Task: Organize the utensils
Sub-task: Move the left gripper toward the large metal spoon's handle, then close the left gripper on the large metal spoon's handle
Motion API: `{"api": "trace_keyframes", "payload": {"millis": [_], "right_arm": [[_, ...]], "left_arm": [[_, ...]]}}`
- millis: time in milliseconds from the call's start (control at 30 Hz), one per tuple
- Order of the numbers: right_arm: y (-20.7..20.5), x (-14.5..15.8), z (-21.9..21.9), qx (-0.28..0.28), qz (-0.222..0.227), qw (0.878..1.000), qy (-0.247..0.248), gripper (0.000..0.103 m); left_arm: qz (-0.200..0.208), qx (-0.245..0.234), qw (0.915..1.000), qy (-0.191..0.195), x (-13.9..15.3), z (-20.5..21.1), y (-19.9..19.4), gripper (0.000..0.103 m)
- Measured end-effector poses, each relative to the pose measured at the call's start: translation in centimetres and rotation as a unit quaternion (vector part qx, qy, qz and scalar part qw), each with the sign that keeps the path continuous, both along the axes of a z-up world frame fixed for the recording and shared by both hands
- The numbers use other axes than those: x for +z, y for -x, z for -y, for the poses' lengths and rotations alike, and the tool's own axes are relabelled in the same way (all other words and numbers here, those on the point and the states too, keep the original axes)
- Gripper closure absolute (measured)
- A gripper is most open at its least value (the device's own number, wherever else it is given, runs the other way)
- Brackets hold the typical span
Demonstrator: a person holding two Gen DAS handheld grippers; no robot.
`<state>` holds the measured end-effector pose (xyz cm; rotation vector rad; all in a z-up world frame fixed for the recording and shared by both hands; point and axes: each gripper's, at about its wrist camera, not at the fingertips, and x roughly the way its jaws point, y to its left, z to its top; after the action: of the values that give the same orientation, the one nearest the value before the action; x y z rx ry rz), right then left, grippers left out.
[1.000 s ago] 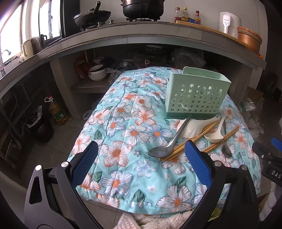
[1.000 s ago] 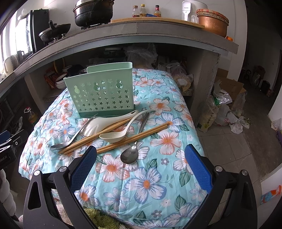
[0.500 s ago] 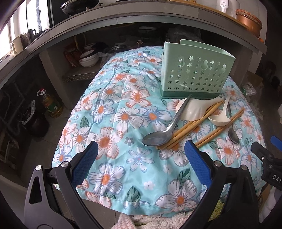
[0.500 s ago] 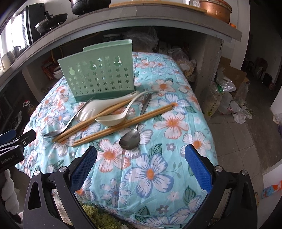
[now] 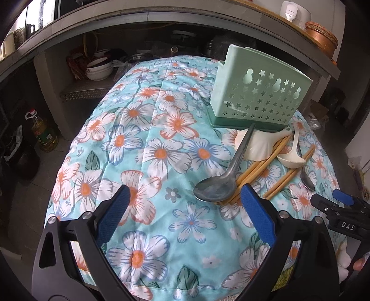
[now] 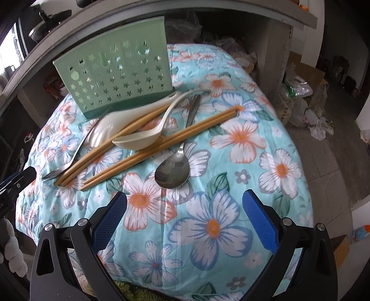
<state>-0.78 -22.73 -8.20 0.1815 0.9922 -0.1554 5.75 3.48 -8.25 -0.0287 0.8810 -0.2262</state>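
A pale green perforated utensil holder (image 5: 256,97) (image 6: 120,76) stands on the floral cloth (image 5: 150,148) (image 6: 231,162). In front of it lies a heap: a large metal spoon (image 5: 217,185) (image 6: 60,171), a white rice paddle (image 5: 256,148) (image 6: 108,129), a white soup spoon (image 5: 291,157) (image 6: 138,141), two pairs of wooden chopsticks (image 5: 261,166) (image 6: 159,145) and a smaller metal spoon (image 5: 307,178) (image 6: 173,171). My left gripper (image 5: 185,199) hovers just short of the large spoon, jaws closing with nothing between them. Near the smaller metal spoon my right gripper (image 6: 185,203) stands open and empty.
A concrete counter (image 5: 161,16) arches over the table, with bowls (image 5: 99,69) and pots on a shelf beneath. An oil bottle (image 5: 44,134) stands on the floor at left. Plastic bags and cardboard (image 6: 303,97) lie on the floor at right. The right gripper's body (image 5: 342,215) shows beside the left.
Both grippers have sunk toward the table and tipped downward, so the utensils appear larger and closer. The left jaws have narrowed slightly. No utensil has moved.
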Motion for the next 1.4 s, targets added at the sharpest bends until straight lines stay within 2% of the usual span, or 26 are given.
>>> {"api": "trace_keyframes", "payload": {"millis": [33,167,267,367,467,533,567,600,633,800,933,967,1000,1067,1300,1367,1400], "right_arm": [[-0.2,-0.3,-0.1,0.002,-0.004,1.0,0.0,0.006],[-0.7,-1.5,-0.3,0.007,-0.024,1.0,-0.008,0.005],[-1.0,-1.9,-0.2,0.006,-0.029,1.0,-0.01,0.005],[-1.3,-2.0,-0.4,0.005,-0.031,0.999,-0.004,0.005],[-1.5,-2.1,-0.4,0.004,-0.029,1.0,-0.006,0.005],[-1.4,-2.1,-0.3,0.002,-0.025,1.0,-0.01,0.005],[-1.3,-2.1,-0.2,0.002,-0.024,1.0,-0.011,0.005],[-1.3,-2.1,-0.2,0.002,-0.022,1.0,-0.013,0.005],[-1.2,-2.1,-0.1,0.002,-0.02,1.0,-0.015,0.005],[-0.9,-2.1,0.2,0.007,-0.015,1.0,-0.023,0.005],[-0.8,-2.1,0.3,0.012,-0.011,0.999,-0.028,0.005],[-0.8,-2.0,0.4,0.013,-0.01,0.999,-0.029,0.005],[-0.8,-2.1,0.4,0.014,-0.009,0.999,-0.03,0.005],[-0.8,-2.0,0.4,0.015,-0.007,0.999,-0.033,0.005],[-0.5,-2.0,0.5,0.019,-0.001,0.999,-0.036,0.005],[-0.5,-2.0,0.5,0.02,-0.001,0.999,-0.035,0.005],[-0.5,-2.0,0.5,0.02,-0.001,0.999,-0.036,0.005]], "left_arm": [[-0.013,-0.008,0.9998,0.008,-0.4,-0.1,-0.2,0.031],[-0.061,-0.03,0.996,0.057,-2.0,-0.6,-0.7,0.047],[-0.081,-0.034,0.9896,0.113,-2.4,-1.6,-1.1,0.051],[-0.104,-0.033,0.979,0.172,-3.1,-2.6,-1.8,0.054],[-0.134,-0.024,0.9623,0.235,-3.8,-3.6,-2.8,0.056],[-0.166,-0.012,0.941,0.295,-4.6,-4.5,-3.5,0.058],[-0.181,-0.003,0.9278,0.326,-5.1,-4.8,-3.8,0.06],[-0.19,0.002,0.9197,0.344,-5.4,-5.0,-4.0,0.062],[-0.196,0.005,0.9152,0.352,-5.7,-5.0,-4.1,0.063],[-0.204,0.017,0.9098,0.361,-6.2,-4.1,-4.4,0.066],[-0.214,0.038,0.9016,0.374,-6.7,-4.0,-5.0,0.083],[-0.213,0.044,0.9014,0.374,-6.7,-4.1,-5.1,0.089],[-0.21,0.048,0.9023,0.374,-6.6,-4.2,-5.1,0.092],[-0.195,0.051,0.9076,0.368,-6.1,-4.6,-5.1,0.099],[-0.118,0.056,0.9537,0.271,-2.9,-4.7,-5.8,0.101],[-0.106,0.063,0.9619,0.244,-2.7,-4.7,-6.2,0.101],[-0.107,0.066,0.9629,0.239,-2.9,-4.8,-6.4,0.1]]}}
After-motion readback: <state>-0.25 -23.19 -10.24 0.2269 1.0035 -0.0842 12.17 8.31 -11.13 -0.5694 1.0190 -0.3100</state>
